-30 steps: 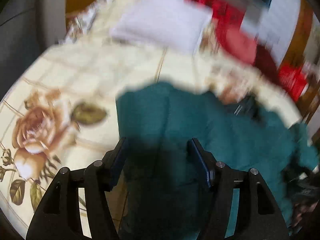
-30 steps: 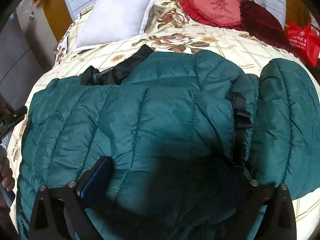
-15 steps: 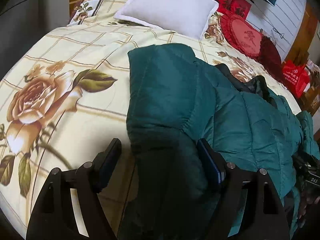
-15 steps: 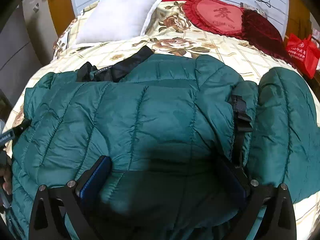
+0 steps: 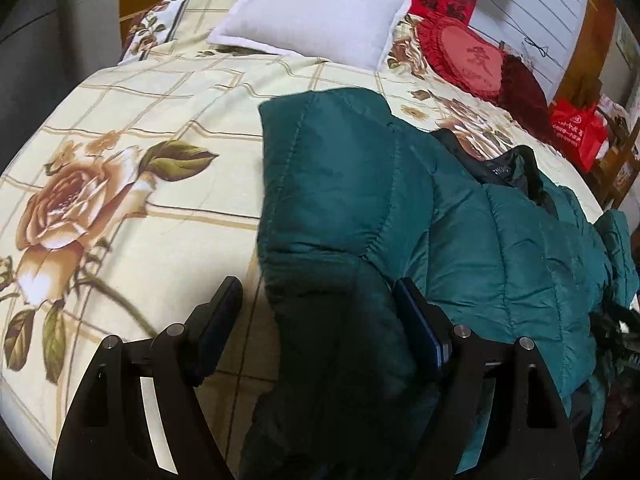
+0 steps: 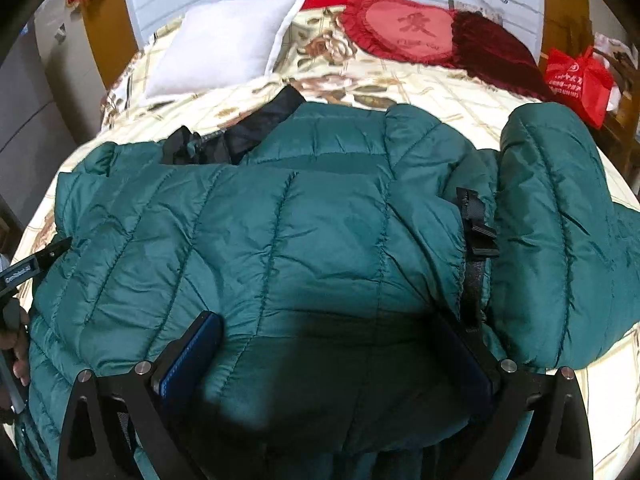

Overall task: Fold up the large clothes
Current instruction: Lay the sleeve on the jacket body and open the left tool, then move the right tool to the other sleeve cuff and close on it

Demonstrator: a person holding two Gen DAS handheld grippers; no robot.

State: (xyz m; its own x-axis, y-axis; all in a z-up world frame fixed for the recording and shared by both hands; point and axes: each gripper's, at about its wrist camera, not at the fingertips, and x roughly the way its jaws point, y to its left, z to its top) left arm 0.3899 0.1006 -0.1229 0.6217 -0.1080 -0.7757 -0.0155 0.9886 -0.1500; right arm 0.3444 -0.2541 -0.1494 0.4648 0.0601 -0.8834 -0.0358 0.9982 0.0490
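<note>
- Right wrist view: one dark-teal quilted puffer jacket (image 6: 304, 248) lies spread across the floral-print bed (image 6: 440, 92), sleeve folded over.
- Right hand-held gripper (image 6: 328, 356): jaws wide apart, straddling the jacket hem.
- Left hand-held gripper (image 5: 320, 316): jaws apart, around the jacket's edge.
- Count: three pillows, one red bag (image 6: 580, 80).

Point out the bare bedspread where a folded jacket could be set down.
Free: the rose-print bedspread left of the green puffer jacket, below the white pillow. Crowded: the head of the bed, with the red heart cushion and dark red cushion.
</note>
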